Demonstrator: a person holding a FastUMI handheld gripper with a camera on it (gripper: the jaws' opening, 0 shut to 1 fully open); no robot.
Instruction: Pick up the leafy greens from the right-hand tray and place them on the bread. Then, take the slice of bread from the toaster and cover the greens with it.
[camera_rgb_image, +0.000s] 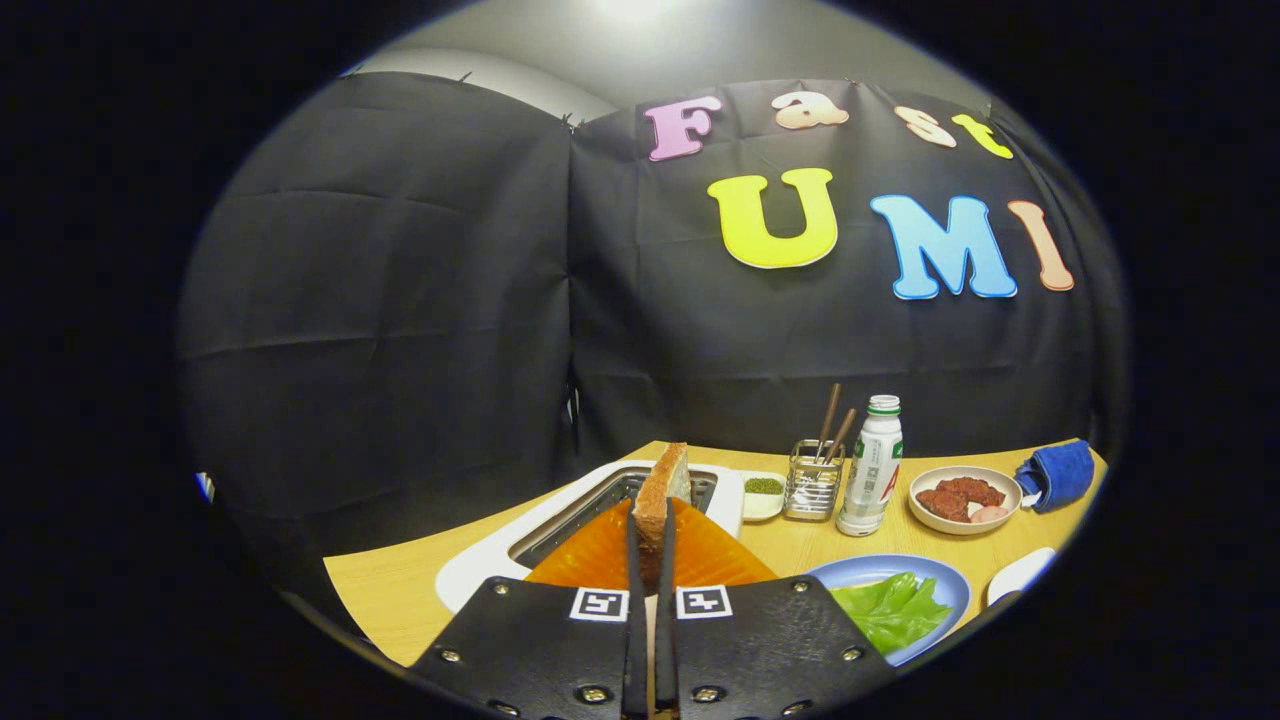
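Gripper view: I'm looking along the two fingers toward the back of the booth, over a wooden counter (400, 590).
Toaster: a white toaster (470, 570) sits at the left of the counter, just ahead of my fingers, with its dark slot open on top.
Bread slice: the slice of bread (662, 490) stands upright on edge over the toaster slot, brown crust toward me, its lower part between my fingers.
Gripper: my gripper (651, 560) is pinched onto the slice of bread, the two fingers nearly together with the bread's lower edge caught between them.
Small dish: a little white dish (764, 497) with something dark green in it sits just right of the toaster.
Holder: a wire mesh holder (812, 480) stands beside the small dish, with two brown sticks leaning out of it.
Bottle: a white bottle (872, 465) with a green cap stands upright, just beside the holder.
Blue plate: a blue plate (945, 580) lies near my right finger, in front of the bottle.
Leafy greens: the leafy greens (890, 610) lie on the blue plate; I cannot tell whether bread is under them.
Bowl: a pale bowl (965, 500) holding reddish-brown pieces sits right of the bottle.
Cloth: a rolled blue cloth (1055, 473) rests at the far right, beside the bowl.
White rim: part of a white dish (1020, 575) peeks in right of the blue plate.
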